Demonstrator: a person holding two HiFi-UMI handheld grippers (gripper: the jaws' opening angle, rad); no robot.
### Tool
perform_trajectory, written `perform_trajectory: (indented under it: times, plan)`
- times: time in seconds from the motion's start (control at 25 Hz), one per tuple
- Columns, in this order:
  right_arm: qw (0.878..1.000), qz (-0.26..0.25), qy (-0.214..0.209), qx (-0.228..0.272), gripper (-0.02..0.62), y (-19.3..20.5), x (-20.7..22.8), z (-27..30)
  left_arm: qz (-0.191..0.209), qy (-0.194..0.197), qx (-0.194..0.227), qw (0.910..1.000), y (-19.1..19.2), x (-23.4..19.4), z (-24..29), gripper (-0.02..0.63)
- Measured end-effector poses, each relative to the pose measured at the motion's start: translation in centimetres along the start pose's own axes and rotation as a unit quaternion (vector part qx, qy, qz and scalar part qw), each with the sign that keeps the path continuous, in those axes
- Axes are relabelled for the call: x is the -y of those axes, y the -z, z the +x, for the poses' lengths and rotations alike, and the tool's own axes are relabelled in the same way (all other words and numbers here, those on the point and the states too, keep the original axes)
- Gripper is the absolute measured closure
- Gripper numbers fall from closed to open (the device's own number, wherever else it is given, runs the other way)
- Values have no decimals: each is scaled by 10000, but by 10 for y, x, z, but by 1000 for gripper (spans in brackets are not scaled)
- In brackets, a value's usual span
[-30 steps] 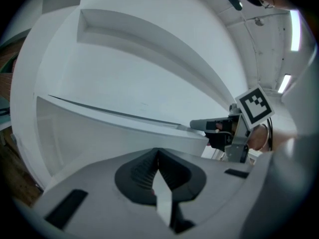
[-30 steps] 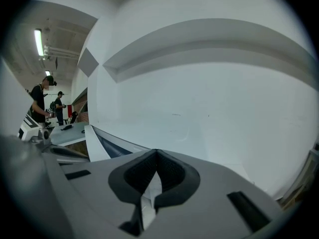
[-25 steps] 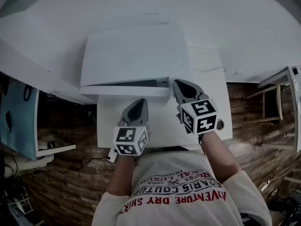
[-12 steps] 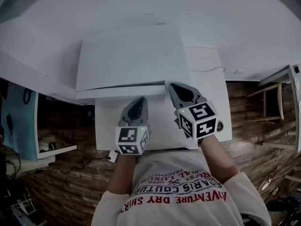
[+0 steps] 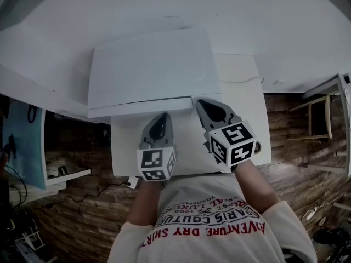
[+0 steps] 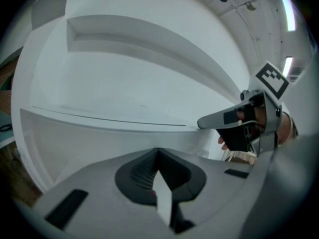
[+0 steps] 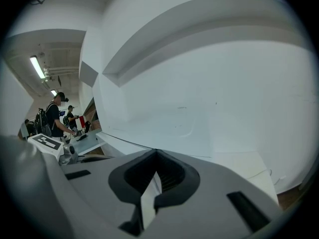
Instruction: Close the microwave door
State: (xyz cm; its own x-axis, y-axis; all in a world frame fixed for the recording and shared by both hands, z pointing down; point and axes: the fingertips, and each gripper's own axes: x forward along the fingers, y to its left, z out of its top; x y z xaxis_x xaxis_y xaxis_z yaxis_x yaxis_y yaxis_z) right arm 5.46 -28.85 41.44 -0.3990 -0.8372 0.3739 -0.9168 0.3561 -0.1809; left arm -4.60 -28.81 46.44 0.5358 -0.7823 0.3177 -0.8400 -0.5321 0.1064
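**Q:** Where does the task's object lie in the head view?

**A:** The white microwave (image 5: 148, 70) fills the upper centre of the frame. It is seen from above and stands on a white table (image 5: 244, 92). Its door (image 5: 140, 107) shows as the narrow band along the lower edge of the top panel and appears to lie flat against the body. In the left gripper view the front face crosses the frame as a broad white surface with one thin dark seam.

**Q:** How do the two claws stand?

**A:** The left gripper (image 5: 162, 118) sits at lower centre, just below the door band, with its marker cube (image 5: 155, 165) toward the person. Its own view shows the two jaws pressed together with nothing between them, pointing at the white front. The right gripper (image 5: 202, 103) lies right of centre, with its tip at the right end of the door band. Whether it touches the door cannot be told. Its own view likewise shows the jaws together and empty.

**Q:** What else is visible?

**A:** In the left gripper view the right gripper enters from the right edge of the frame, its tip close to the seam. At the far left of the right gripper view two people (image 7: 56, 114) stand under a ceiling light strip (image 7: 37, 66). The person's printed shirt (image 5: 208, 223) fills the bottom of the head view.
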Motion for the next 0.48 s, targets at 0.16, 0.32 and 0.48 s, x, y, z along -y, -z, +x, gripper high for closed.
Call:
perform_trajectory:
  times: [0.16, 0.32, 0.48]
  plan:
    - [9999, 67, -117, -52, 584, 4, -4, 0, 145, 21, -97, 9998, -1, -2, 7, 600]
    - [9915, 491, -286, -1172, 583, 76, -10, 17, 577, -103, -122, 9982, 2, -2, 7, 600]
    - [9950, 675, -79, -734, 584, 76, -5, 13, 378, 102, -122, 9992, -2, -1, 8, 600]
